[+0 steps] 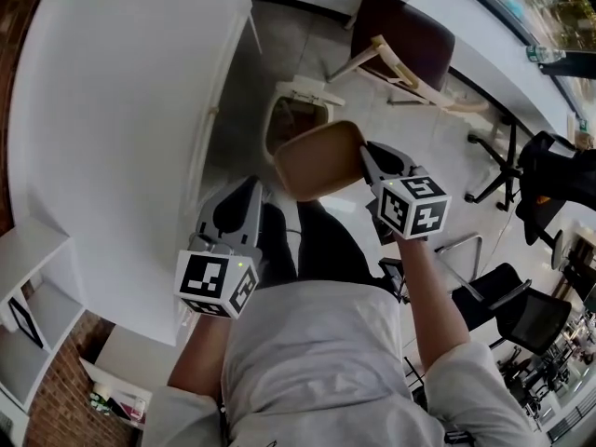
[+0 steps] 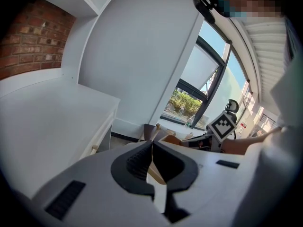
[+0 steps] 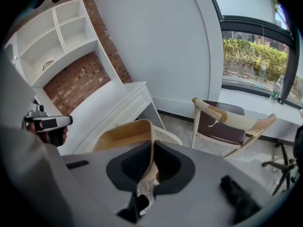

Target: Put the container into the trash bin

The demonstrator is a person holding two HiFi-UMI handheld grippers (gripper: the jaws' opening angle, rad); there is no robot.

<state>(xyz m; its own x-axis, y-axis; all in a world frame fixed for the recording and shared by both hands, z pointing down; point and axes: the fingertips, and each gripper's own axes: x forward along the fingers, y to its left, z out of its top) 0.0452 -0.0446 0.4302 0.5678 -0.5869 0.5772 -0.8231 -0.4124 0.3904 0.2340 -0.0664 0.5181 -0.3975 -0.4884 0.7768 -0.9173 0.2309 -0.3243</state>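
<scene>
**Head view, looking steeply down.** The right claw [image 1: 365, 149] is clamped on one side wall of the tan container [image 1: 318, 161]. The container hangs tilted in the air over the white trash bin [image 1: 300, 88] and covers the near part of the bin's opening from this angle. The bin stands on the floor [image 1: 279, 35] just beside the long edge of the white table [image 1: 121, 110].

**Right gripper view.** The two dark pads [image 3: 134, 167] press from both sides on the container's thin wall. Its rim rises between them, and the hollow side faces the table.

**Left gripper view.** The left claw [image 2: 152, 151] has its jaws closed against each other with nothing between them. In the head view it is held low at the person's left side, close to the table's long edge and apart from the container.

**Surroundings.** A wooden chair [image 1: 402, 37] with a dark seat stands on the floor beyond the bin, near the window. White shelving [image 3: 57, 34] is set against a brick wall [image 3: 78, 82] at the far end of the table.
</scene>
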